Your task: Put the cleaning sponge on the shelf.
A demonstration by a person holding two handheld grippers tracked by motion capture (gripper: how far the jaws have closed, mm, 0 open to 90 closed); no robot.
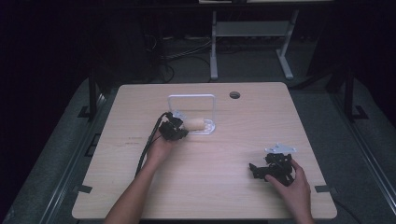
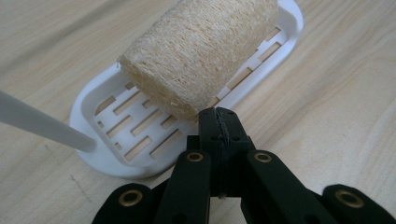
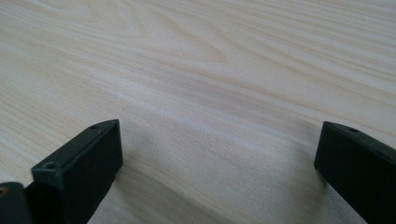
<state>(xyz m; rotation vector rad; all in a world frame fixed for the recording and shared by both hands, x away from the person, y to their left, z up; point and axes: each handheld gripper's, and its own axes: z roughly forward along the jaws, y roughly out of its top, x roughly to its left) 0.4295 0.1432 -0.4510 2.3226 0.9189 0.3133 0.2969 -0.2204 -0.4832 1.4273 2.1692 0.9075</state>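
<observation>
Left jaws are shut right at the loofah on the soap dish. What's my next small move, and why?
Probably open the left hand-held gripper first. Its jaws are pressed together with nothing between them, tips at the lower edge of the loofah, which lies on the white soap dish. Shut jaws cannot take it.

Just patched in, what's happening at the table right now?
A person works two handheld grippers over a wooden table. The left gripper, jaws shut with nothing between them, has its tips at the near end of a loofah roll lying on a white slotted soap tray. The right gripper rests open on bare tabletop, holding nothing.
</observation>
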